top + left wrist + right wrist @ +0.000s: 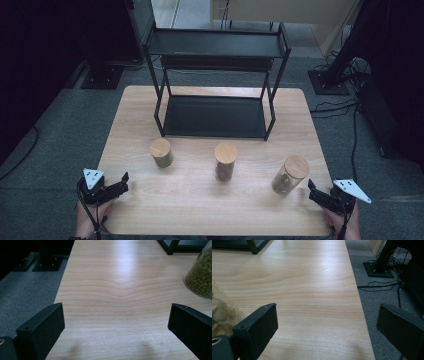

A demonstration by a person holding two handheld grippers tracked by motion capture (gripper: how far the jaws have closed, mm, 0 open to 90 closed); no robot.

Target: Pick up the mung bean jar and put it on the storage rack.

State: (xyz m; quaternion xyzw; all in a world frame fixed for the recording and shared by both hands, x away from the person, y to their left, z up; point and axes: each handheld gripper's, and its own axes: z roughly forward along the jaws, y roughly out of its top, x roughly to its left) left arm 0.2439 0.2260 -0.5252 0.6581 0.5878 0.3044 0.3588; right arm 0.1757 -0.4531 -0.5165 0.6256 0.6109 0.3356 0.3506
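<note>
Three glass jars with wooden lids stand in a row across the table's middle: a left jar, a middle jar with dark contents, and a right jar. My left gripper rests at the table's front left corner, open, with only bare wood between its jaws. The jar of green beans stands ahead to its right. At the front right corner my right gripper is open too, empty, just right of the right jar, which holds pale pieces.
A black two-tier shelf rack stands at the back of the wooden table. Grey carpet surrounds the table, with black stand bases and cables on the floor at left and right.
</note>
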